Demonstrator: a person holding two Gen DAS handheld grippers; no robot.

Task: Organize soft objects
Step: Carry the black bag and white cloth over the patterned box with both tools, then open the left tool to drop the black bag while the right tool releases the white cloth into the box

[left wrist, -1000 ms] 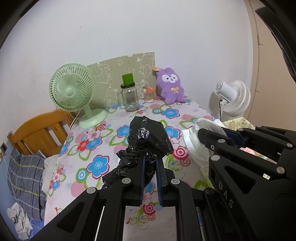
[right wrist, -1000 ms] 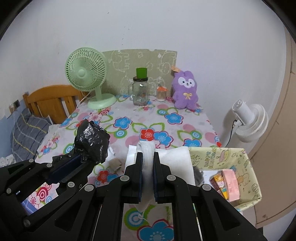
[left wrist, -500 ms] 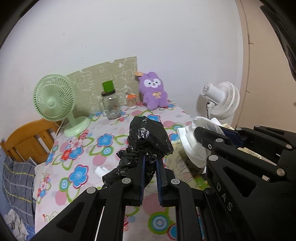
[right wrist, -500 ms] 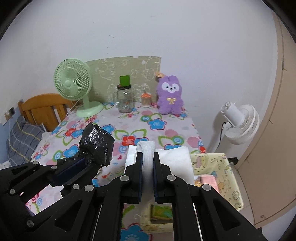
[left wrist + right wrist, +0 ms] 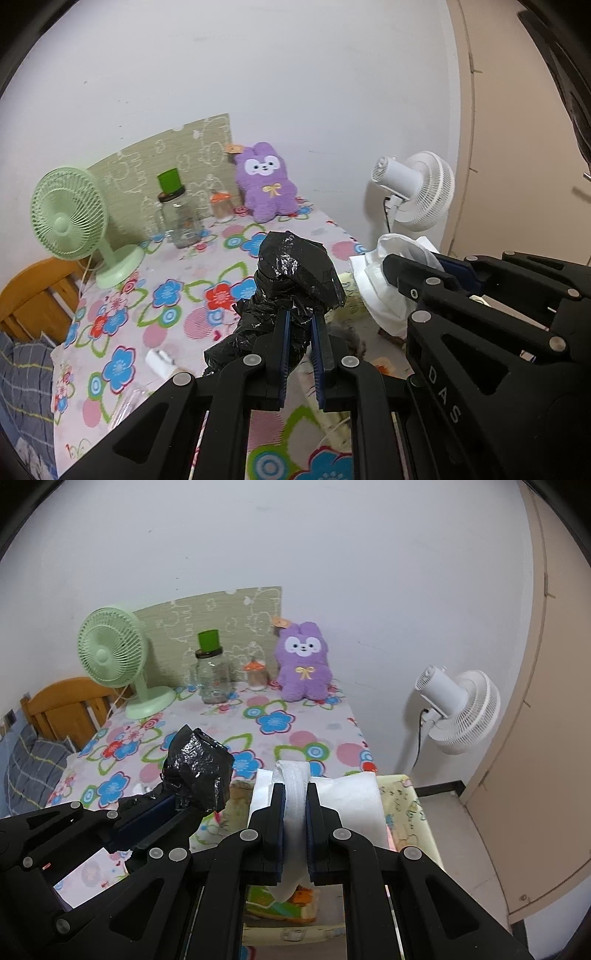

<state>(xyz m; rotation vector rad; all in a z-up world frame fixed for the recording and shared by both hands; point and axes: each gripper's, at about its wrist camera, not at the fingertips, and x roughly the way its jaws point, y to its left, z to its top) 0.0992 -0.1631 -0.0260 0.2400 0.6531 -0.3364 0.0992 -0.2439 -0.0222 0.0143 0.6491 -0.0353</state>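
My left gripper (image 5: pixel 300 325) is shut on a crumpled black plastic bag (image 5: pixel 295 266), held up over the right edge of the floral-cloth table (image 5: pixel 177 295). To its right my right gripper (image 5: pixel 295 794) is shut on a folded white foam sheet (image 5: pixel 347 801), which hangs above a pale yellow fabric bin (image 5: pixel 406 808) beside the table. In the right wrist view the black plastic bag (image 5: pixel 199 771) and the left gripper (image 5: pixel 173 805) show at the left. The white foam sheet (image 5: pixel 388 288) also shows in the left wrist view. A purple plush bunny (image 5: pixel 303 664) sits at the table's back.
At the table's back stand a green desk fan (image 5: pixel 110 657), a glass jar with a green lid (image 5: pixel 212 675), a small bottle (image 5: pixel 256 675) and a patterned board (image 5: pixel 221 624). A white floor fan (image 5: pixel 458 709) stands right of the bin. A wooden chair (image 5: pixel 62 705) is at left.
Both grippers have travelled right together, from over the middle of the table to its right edge and the yellow bin. Each keeps its hold; the table's back objects have shifted left in view.
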